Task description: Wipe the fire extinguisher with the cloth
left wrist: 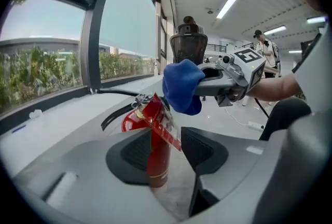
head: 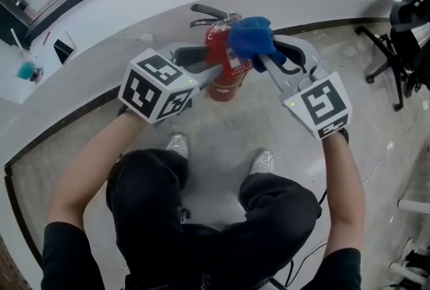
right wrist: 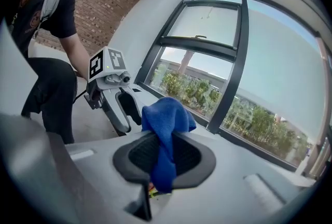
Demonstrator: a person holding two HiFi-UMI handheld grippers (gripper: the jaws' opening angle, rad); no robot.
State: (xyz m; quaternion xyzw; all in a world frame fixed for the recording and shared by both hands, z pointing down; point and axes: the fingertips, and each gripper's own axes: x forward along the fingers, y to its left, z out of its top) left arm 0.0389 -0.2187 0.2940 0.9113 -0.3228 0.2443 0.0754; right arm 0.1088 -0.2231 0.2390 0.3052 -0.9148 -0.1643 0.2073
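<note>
extinguisher time: the red fire extinguisher [head: 225, 80] stands upright on the grey floor [head: 222, 131], at 12 o'clock from the person's white shoes [head: 178, 146] and just short of the long curved white bench [head: 134, 13]. its black lever [head: 205, 11] sticks out toward 10 o'clock in the head view.

left gripper [head: 201, 66] sits on the 9 o'clock side of the cylinder. its own view shows the fingers standing apart with the red body between them, clear floor showing between the cylinder and the right-hand pad, so the pads are not pressing. a red tag [left wrist: 165, 127] hangs slanted across the front of the body.

right gripper [head: 263, 59] reaches in from 4 o'clock, fingers clamped on the blue cloth [head: 252, 37]. the cloth bunches up above the pads and a tail hangs down between them in the right gripper view. in the head view the bundle sits at 1 o'clock of the extinguisher's top, right against the valve; whether it touches, hard to tell.

over on the bench at 10 o'clock lies a dark phone [head: 64, 50], and a black office chair [head: 396, 33] stands out at 3 o'clock.
</note>
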